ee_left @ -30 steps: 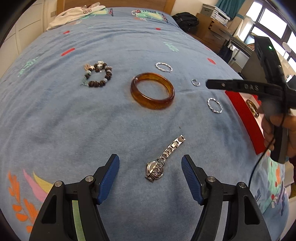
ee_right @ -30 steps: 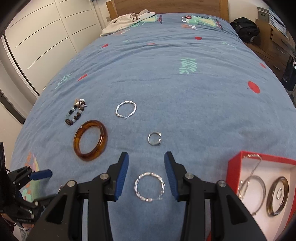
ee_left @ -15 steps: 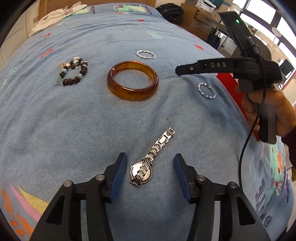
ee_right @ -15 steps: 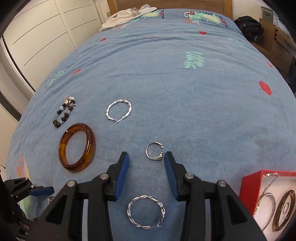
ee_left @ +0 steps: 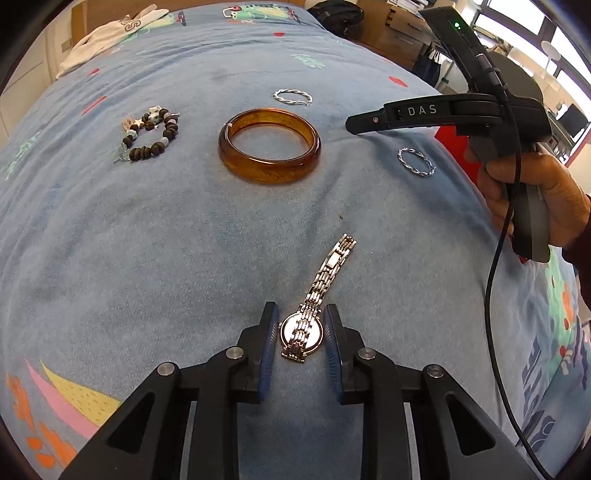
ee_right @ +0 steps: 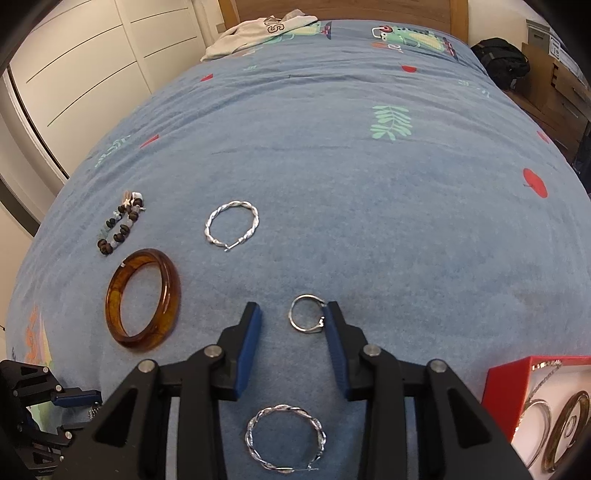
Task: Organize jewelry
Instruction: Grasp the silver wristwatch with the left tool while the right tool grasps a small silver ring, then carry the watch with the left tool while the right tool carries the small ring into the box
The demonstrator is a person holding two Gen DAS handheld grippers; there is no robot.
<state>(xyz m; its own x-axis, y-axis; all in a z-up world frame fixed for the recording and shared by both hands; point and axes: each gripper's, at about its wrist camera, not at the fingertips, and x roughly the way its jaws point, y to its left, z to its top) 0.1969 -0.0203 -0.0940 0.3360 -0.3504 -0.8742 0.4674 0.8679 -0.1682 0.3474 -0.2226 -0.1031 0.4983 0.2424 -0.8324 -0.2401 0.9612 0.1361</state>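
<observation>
A silver watch (ee_left: 301, 332) lies on the blue bedspread (ee_left: 147, 258), its band stretched away from me. My left gripper (ee_left: 301, 326) straddles the watch case. Its jaws are closing, and a thin gap still shows on each side. In the right wrist view, a small silver ring (ee_right: 306, 319) lies between the jaws of my right gripper (ee_right: 292, 317). These jaws are closing too: the right pad (ee_right: 334, 332) is at the ring's edge and the left pad stands apart from it.
An amber bangle (ee_right: 142, 297), a beaded bracelet (ee_right: 120, 229) and two twisted silver hoops (ee_right: 232, 225) (ee_right: 286, 441) lie on the bed. A red box (ee_right: 517, 373) at the lower right holds more jewelry. A white garment (ee_right: 258, 29) lies near the headboard.
The left jaws have narrowed from wide apart to just around the watch case. My right gripper has moved forward from the near hoop to the small ring, and its jaws have narrowed slightly.
</observation>
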